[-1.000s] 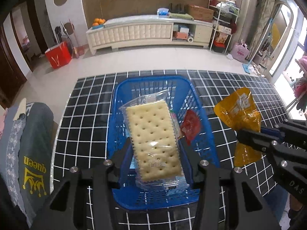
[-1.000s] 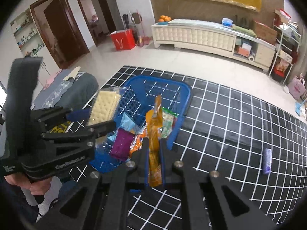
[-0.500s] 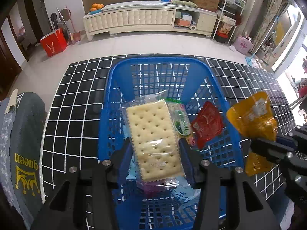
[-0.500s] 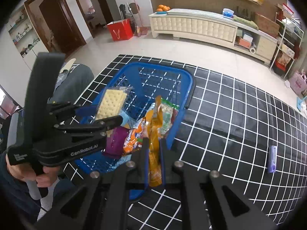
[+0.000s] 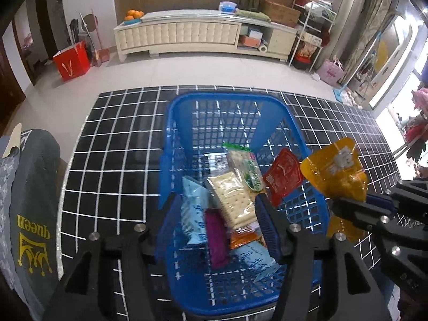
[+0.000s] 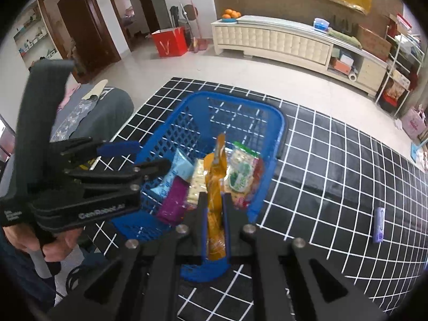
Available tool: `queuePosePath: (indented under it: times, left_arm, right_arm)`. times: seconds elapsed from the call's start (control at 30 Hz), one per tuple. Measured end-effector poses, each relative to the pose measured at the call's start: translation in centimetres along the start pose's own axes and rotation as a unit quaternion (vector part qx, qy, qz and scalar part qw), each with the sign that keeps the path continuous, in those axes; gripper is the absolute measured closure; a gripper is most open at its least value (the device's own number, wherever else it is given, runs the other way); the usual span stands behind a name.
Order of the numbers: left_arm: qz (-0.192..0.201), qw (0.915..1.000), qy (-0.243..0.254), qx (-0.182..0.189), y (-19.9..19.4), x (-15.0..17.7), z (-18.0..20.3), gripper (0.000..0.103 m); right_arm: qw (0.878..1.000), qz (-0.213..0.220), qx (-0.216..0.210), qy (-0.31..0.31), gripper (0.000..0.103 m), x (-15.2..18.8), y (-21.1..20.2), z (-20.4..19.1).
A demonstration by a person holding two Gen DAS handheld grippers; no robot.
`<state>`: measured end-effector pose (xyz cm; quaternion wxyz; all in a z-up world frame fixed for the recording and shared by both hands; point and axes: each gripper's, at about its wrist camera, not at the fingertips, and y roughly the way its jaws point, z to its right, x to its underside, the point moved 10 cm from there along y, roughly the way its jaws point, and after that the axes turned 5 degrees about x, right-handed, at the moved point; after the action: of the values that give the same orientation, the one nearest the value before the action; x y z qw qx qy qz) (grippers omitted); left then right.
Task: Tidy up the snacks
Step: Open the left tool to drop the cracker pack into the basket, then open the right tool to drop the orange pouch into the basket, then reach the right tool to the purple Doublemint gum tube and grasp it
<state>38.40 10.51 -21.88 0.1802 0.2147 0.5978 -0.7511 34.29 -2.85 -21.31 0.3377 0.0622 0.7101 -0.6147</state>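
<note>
Left tool (image 5: 218,214) just opened, empty; right tool (image 6: 214,211) pinches orange packet (image 6: 215,187).

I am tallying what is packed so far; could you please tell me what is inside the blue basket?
The blue basket holds a cracker pack, light blue packets, a purple packet, a green-labelled pack, a red packet and an orange wrapper. Anything beneath them is covered.

Readable text in two spots

"queen" in yellow under a crown on the grey cloth (image 5: 32,214), lower left of the left wrist view; "GenRobot.AI" on the left hand-held gripper (image 6: 149,157), left of the right wrist view; snack lettering illegible.
</note>
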Motion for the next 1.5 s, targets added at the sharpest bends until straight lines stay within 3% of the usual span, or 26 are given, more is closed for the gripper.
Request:
queuePosePath:
  times: [0.3,0.63,0.73,0.83,0.97,1.0,1.1,1.3,1.5]
  left_arm:
    - [0.038,0.9991,-0.015,-0.011,-3.3,-0.5,-3.5,0.048]
    - [0.023,0.9996,-0.019,-0.005,-1.7,0.1,-5.9,0.048]
    - [0.012,0.9992,-0.036,0.009,-0.9,0.5,-6.4,0.032]
    - [0.012,0.9993,-0.036,0.001,-0.6,0.6,-6.8,0.031]
    - [0.014,0.9993,-0.033,-0.004,-0.9,0.6,-6.6,0.023]
    - [0.016,0.9994,-0.032,-0.004,-1.1,0.7,-6.5,0.023]
    - [0.021,0.9995,-0.024,-0.007,-1.9,0.8,-5.9,0.023]
    - [0.041,0.9991,-0.001,-0.013,-4.5,0.7,-3.3,0.023]
    - [0.071,0.9971,0.027,-0.006,-7.3,0.4,1.8,0.023]
  right_arm:
    - [1.000,-0.009,-0.002,-0.005,0.090,-1.3,1.9,-1.5]
    - [0.999,-0.045,0.020,-0.016,0.090,-0.9,6.6,-2.1]
    - [0.998,-0.059,0.020,-0.014,0.090,-0.4,7.3,-2.2]
    - [0.997,-0.065,0.024,-0.023,0.089,-0.1,7.3,-2.3]
    - [0.997,-0.069,0.034,-0.022,0.077,-0.1,6.6,-2.1]
    - [0.996,-0.071,0.038,-0.026,0.065,-0.1,6.5,-2.1]
    - [0.996,-0.054,0.060,-0.027,0.044,-0.3,5.3,-1.6]
    - [0.998,-0.016,0.068,-0.009,0.042,-0.3,0.5,-0.2]
    - [0.995,0.020,0.093,0.020,0.041,-0.1,-5.0,3.1]
